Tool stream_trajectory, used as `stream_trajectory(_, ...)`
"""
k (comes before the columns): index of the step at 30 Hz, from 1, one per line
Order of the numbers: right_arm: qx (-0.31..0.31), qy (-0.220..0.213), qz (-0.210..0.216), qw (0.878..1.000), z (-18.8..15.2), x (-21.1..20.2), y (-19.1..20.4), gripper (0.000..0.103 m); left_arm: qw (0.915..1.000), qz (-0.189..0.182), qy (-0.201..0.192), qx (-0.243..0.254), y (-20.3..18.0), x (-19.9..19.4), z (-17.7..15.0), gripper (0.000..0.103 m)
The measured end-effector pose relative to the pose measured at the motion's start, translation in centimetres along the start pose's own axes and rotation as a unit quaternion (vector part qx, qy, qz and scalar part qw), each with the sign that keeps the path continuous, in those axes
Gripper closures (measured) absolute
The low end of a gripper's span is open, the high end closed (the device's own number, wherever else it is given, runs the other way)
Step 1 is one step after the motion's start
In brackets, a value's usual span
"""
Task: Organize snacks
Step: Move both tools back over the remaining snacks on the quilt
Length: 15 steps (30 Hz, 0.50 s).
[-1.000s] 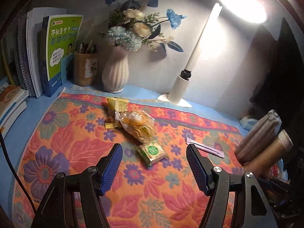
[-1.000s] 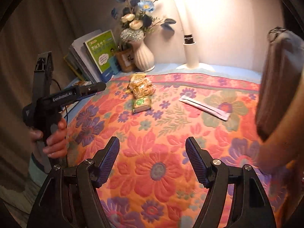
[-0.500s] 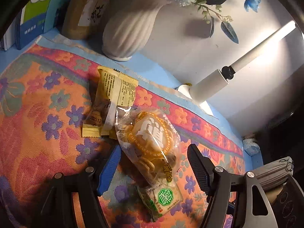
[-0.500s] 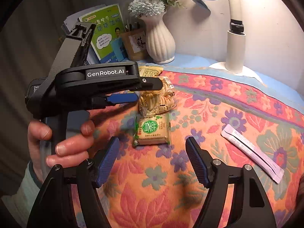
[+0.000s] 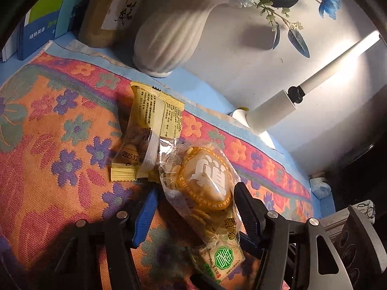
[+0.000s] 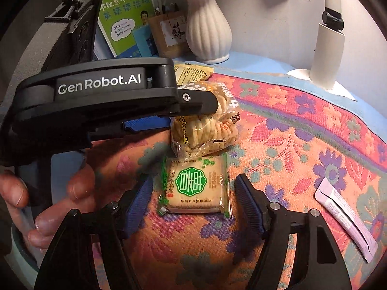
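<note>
clear cracker bag (image 5: 205, 191): lies on the floral cloth in the middle of the desk, between the two fingers of the left claw, neither pad seen pressing it; from the right side (image 6: 208, 123) it sits just behind the green-label packet.
green-label packet (image 6: 193, 186): flat on the cloth between the right claw's fingers, gaps on both sides; in the left view (image 5: 217, 258) its top edge is tucked under the cracker bag.
yellow packet (image 5: 150, 135): back side up, its near end touching the cracker bag, towards the vase.
pale sachet (image 6: 346, 220): lies alone on the cloth, well apart from the other snacks, off to the right.
left claw (image 5: 193, 215): spread wide around the lower part of the cracker bag, grasping nothing; from the right view (image 6: 154, 118) its black body hangs just over the bag.
right claw (image 6: 193, 205): released, fingers either side of the green-label packet, low over the cloth.
left hand (image 6: 43, 198): wrapped round the left claw's handle.
floral cloth (image 6: 302, 125): orange with purple flowers, covers the blue desk.
white ribbed vase (image 5: 169, 33): stands at the back edge, just beyond the cloth.
brown pen pot (image 5: 108, 17): left of the vase, near it.
green book (image 6: 125, 17): upright behind the pen pot.
white lamp (image 6: 326, 48): at the back right, base on the desk.
</note>
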State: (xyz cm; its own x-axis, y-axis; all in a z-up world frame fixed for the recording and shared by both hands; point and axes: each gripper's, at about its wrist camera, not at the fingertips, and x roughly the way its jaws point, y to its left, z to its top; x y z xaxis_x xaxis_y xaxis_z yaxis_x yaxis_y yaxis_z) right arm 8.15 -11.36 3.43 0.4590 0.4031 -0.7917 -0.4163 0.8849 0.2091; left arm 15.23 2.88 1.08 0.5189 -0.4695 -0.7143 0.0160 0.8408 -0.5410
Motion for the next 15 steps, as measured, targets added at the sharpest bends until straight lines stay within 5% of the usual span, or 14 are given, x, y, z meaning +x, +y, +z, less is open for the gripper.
stream_trajectory(9, 0.02, 0.0, -0.002, 1.0, -3.6, -3.1, -1.4, 0.054, 0.9995, -0.004, -0.014, 0.029, -0.4, -0.7, -0.6, 0.056)
stream_trajectory(15, 0.067, -0.011, -0.071, 0.995, -8.8, -8.2, -4.7, 0.054, 0.997, -0.011, -0.009, 0.076, -2.4, -1.7, -2.1, 0.058)
